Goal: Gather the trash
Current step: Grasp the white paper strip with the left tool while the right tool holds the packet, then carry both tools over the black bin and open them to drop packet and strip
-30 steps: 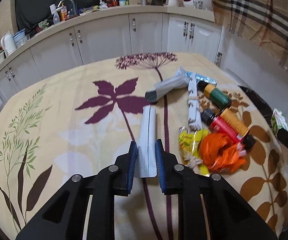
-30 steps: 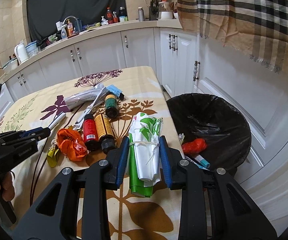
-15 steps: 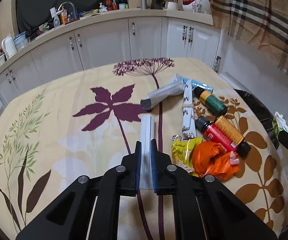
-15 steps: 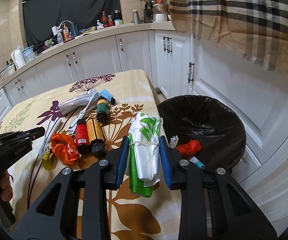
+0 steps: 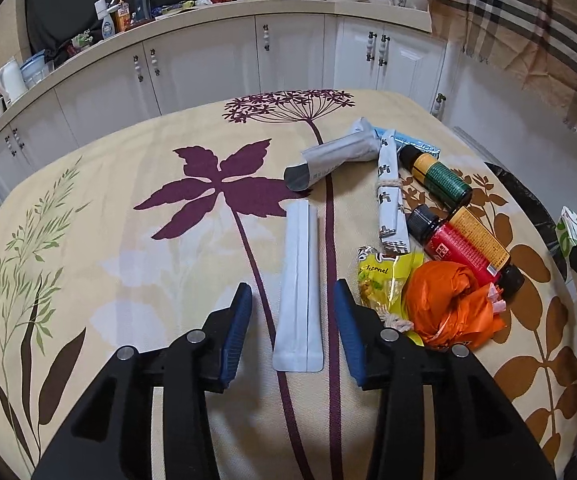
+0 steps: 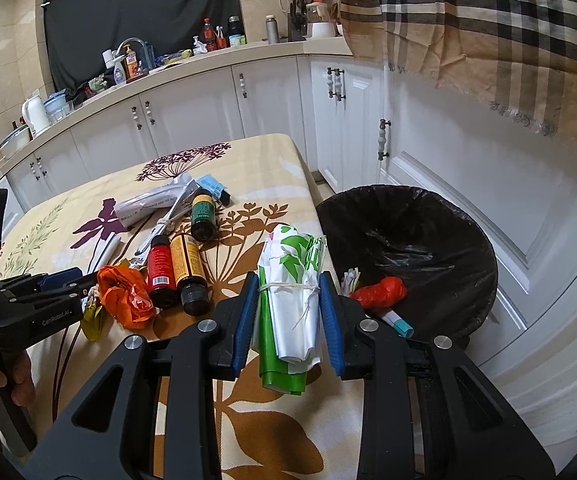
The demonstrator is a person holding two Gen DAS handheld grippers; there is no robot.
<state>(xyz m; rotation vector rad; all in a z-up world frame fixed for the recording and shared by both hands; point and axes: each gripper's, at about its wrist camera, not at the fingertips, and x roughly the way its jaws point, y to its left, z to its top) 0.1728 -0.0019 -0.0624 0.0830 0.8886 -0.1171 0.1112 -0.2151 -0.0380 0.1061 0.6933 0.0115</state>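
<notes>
The left gripper (image 5: 292, 316), pinched on the white sachet (image 5: 299, 284) a moment ago, springs wide, leaving it seemingly flat on the tablecloth (image 5: 136, 280), while the right gripper (image 6: 288, 312) clamps the green-and-white wrapper bundle (image 6: 290, 292), bin (image 6: 408, 256) at two o'clock.

Left wrist view low over the tablecloth (image 5: 88, 240), right wrist view facing the bin (image 6: 448, 216), both sharing the orange bag (image 5: 448, 304).

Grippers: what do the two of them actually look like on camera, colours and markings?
Both the left gripper and right gripper are matte black angular frames with blue ribbed pads and silver rivets. The left's side carries white "GenRobot.AI" lettering; a bare hand holds it.
</notes>
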